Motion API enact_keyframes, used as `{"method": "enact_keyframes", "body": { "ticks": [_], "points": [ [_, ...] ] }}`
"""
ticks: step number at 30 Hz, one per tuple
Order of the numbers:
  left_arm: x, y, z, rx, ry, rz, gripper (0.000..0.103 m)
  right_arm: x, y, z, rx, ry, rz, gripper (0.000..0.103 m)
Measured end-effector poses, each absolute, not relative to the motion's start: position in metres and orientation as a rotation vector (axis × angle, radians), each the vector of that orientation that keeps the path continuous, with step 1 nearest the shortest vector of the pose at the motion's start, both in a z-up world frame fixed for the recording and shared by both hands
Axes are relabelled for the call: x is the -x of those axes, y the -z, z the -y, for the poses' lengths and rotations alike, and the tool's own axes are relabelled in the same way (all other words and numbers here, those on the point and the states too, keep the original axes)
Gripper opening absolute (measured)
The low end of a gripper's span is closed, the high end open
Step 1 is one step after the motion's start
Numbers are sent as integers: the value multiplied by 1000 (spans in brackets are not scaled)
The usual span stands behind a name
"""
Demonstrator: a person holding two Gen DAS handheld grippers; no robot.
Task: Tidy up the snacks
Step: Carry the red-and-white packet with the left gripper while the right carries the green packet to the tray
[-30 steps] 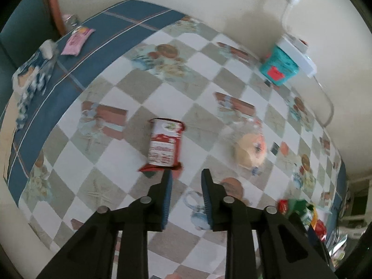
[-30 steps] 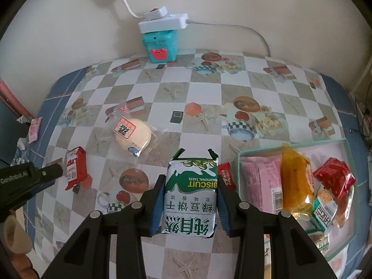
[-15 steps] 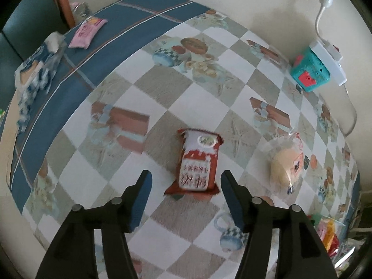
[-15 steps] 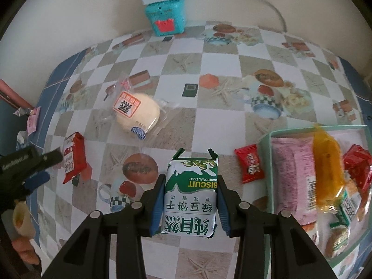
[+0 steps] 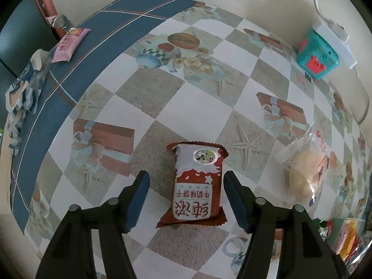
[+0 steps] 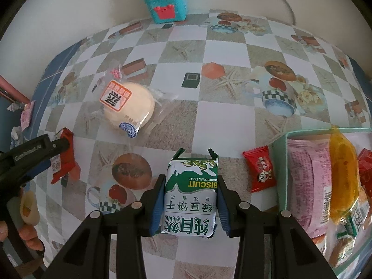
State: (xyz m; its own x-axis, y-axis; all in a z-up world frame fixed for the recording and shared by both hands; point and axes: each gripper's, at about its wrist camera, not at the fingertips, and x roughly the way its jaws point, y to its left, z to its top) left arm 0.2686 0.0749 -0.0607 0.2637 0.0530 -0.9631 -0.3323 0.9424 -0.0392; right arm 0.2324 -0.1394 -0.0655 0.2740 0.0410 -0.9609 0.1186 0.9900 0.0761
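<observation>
On the checkered tablecloth (image 5: 160, 74) the red biscuit packet (image 5: 197, 183) is now seen between the spread fingers of the left gripper (image 5: 186, 186), whose jaws have just been closing a little after opening wide, and no pad is touching it yet. Compared with a second ago, both grippers are lower. The green biscuit packet (image 6: 191, 195) is clamped in the right gripper (image 6: 189, 197) beside the tray (image 6: 281, 162), which is cut off at the frame edge, its contents hard to make out.
</observation>
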Motion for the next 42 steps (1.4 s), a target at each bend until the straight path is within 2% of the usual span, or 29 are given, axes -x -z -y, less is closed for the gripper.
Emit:
{"method": "enact_keyframes", "body": {
  "ticks": [1,2,8,13,23,42],
  "points": [
    [-269,62,-74,247,-263,-1284,48,-233,67,139,-140,54,-1295,43],
    [-269,63,-73,246,-264,-1289,41,-233,67,139,-139,56,-1298,43],
    [-262,55,-76,261,-309,-1305,41,-233,61,141,-143,65,-1294,43],
    [-242,26,-67,302,-299,-1278,41,-219,30,150,-168,75,-1248,43],
    [-196,-39,0,198,-177,-1169,41,-168,-31,186,-237,145,-1157,43],
    [-125,-40,162,5,167,-1193,41,-67,-39,337,-470,471,-1105,43]
  ]
}}
